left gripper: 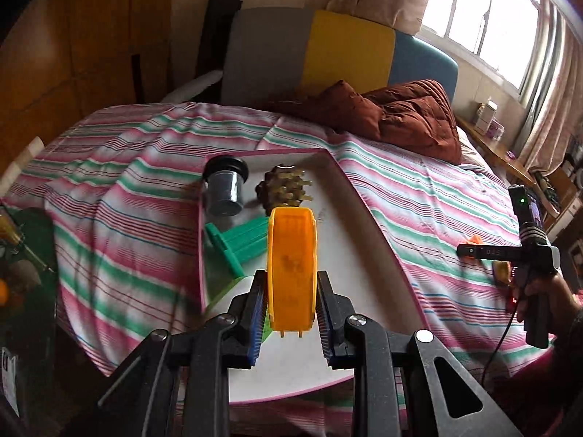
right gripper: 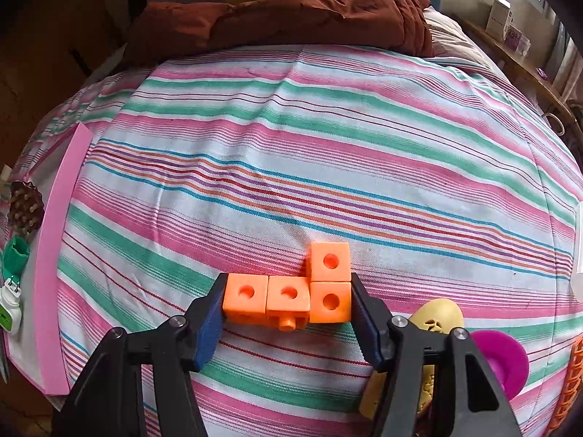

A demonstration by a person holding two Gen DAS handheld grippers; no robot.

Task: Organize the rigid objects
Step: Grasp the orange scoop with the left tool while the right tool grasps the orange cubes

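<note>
Two grips carry the risk at this moment. Left hand-held gripper is clamped tight on an orange piece, held on edge above the tray; only its lower part sits between the pads, so a tilt could let it pivot or slip out onto the items already in the tray: the jar, the spiky ball and the green piece. Right hand-held gripper, about half open, brackets the orange blocks lying on the bed; its pads seem to touch the outer cubes, though I cannot be sure they press. That piece is L-shaped, so the extra cube on the far side could make it twist or come apart at a joint when lifted, and the soft bedding gives little support. A yellow egg and a magenta cup sit just beside the right finger and could be knocked. Open room in the tray lies on its near, right part; its pink rim must be cleared from the bed side, and the striped sheet between blocks and tray is free.
</note>
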